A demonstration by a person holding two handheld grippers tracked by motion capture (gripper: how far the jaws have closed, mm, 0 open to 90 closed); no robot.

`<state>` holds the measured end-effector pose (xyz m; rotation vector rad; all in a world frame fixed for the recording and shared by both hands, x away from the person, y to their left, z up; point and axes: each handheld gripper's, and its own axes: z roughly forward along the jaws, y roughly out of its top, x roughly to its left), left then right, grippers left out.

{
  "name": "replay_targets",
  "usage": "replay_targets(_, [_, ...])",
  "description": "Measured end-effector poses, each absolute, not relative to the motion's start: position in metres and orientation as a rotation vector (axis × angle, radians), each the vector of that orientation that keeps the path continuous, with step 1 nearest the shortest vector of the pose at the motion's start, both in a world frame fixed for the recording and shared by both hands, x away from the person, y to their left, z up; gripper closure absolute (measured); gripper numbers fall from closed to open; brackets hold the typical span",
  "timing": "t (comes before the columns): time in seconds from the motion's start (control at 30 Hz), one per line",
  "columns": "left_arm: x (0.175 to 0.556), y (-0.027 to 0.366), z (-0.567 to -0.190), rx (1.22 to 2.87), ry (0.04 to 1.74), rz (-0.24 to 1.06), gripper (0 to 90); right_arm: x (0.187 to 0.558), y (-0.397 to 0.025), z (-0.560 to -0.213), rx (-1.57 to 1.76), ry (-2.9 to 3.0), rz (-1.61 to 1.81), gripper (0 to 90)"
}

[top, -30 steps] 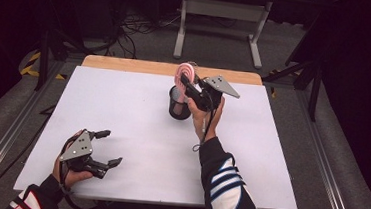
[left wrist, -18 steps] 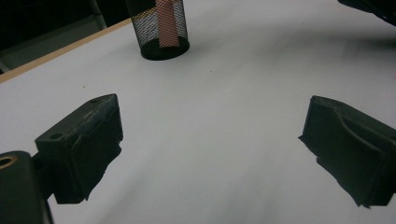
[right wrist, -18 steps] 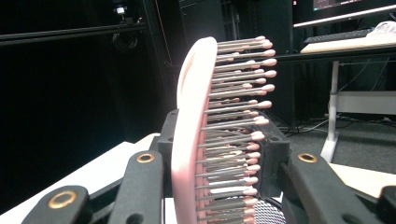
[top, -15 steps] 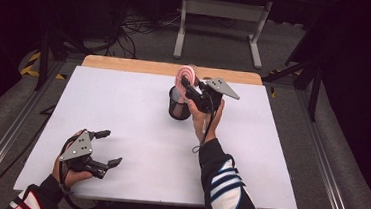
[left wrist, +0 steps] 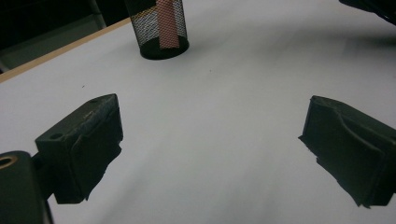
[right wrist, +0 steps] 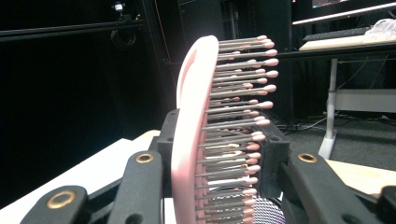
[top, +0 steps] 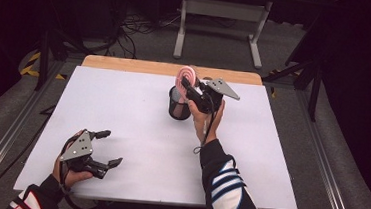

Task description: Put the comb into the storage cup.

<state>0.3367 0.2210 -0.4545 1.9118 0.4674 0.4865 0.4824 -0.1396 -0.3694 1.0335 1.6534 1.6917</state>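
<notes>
Pink hairbrush stands upright, long axis approx. vertical, head up, handle end down inside a black mesh cup at the far-centre of the white table. The right gripper is clamped on the brush head from the person's side, jaws pressing its back and bristle side. In the right gripper view the bristles point to the right, tips pink. The left gripper rests near the table's front-left corner, well apart from the cup, jaws spread wide w/ nothing between them. In the left gripper view the brush handle shows through the cup's mesh.
</notes>
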Motion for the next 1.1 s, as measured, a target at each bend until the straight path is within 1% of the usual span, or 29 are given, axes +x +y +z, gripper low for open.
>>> replay_targets(1.1, [0.337, 0.218, -0.456, 1.93, 0.464, 0.478, 6.3, 0.489, -0.164, -0.377, 1.124, 1.608, 1.613, 59.1])
